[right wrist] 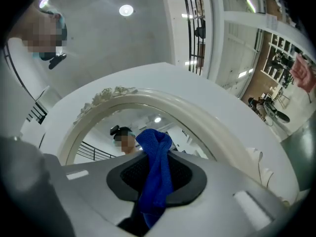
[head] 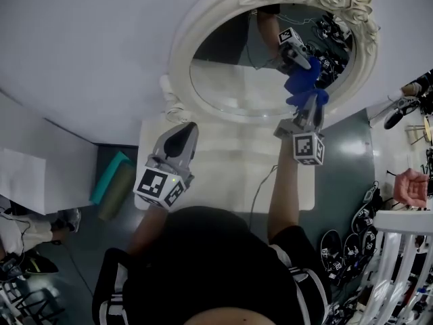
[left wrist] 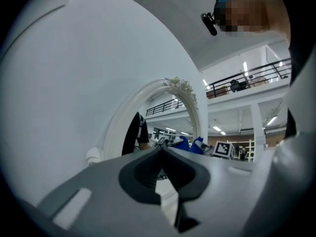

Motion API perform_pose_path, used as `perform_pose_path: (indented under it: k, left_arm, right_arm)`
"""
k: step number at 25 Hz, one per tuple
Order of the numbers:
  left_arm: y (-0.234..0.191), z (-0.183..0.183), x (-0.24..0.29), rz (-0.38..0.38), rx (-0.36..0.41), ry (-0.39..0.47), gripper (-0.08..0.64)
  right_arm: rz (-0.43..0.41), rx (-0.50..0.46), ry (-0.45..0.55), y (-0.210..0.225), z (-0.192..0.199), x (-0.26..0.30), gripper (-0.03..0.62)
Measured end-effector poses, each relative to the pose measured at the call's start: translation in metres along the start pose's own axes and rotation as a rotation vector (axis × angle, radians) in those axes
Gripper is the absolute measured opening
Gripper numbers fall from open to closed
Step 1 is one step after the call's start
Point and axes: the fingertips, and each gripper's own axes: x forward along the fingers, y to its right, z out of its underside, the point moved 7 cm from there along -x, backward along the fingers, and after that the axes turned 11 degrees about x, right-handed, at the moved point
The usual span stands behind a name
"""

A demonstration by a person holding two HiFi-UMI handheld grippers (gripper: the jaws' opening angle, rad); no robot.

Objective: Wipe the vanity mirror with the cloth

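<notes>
since the job is to wipe the glass, my right tongs (head: 310,111) are clenched on the blue cloth (head: 306,97), which i hold up against the lower right part of the mirror (head: 230,80). in the head view the cloth and its reflection meet with no gap between them, so i judge the fabric is on the glass or as good as there. in the right gripper view the cloth (right wrist: 157,154) runs through the middle of the right tongs (right wrist: 158,174), with a bunched end sticking out beyond the tips and a tail hanging back toward me. i think that bunched end is what does the wiping, and it stands between the hard tips and the glass.

my left tongs (head: 184,131) are closed on nothing. in the left gripper view their tips (left wrist: 160,151) meet, with only the white top showing below them. i hold them low and to the left, near the bottom of the carved white frame (head: 177,66) but apart from it, over the white top (head: 223,171) the mirror stands on. i judge they are parked there to stay out of the wiping path.

most of the glass lies to the left of the cloth and farther up, so that is where the strokes have to go. i can't see any smears or dust on the glass from here.
</notes>
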Motion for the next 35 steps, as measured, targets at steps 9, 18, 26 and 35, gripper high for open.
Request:
perform_pose_path:
  k: [9,18,26,35]
  left_arm:
    - [0.001,0.007,0.005,-0.001,-0.005,-0.018,0.011]
    - [0.0,0.013,0.006,-0.008,-0.028,-0.023,0.011]
    - [-0.008,0.017,0.001,-0.031,-0.044,-0.028,0.011]
    - [-0.013,0.017,-0.001,-0.045,-0.054,-0.021,0.011]
  right_arm:
    - [0.029,0.025,0.036,0.014,-0.012,0.033,0.066]
    - [-0.055,-0.057,0.058,-0.04,-0.046,0.06,0.066]
    - [-0.158,-0.285,0.017,-0.108,-0.073,0.088,0.066]
    - [-0.27,-0.507,-0.018,-0.17,-0.075,0.104,0.066]
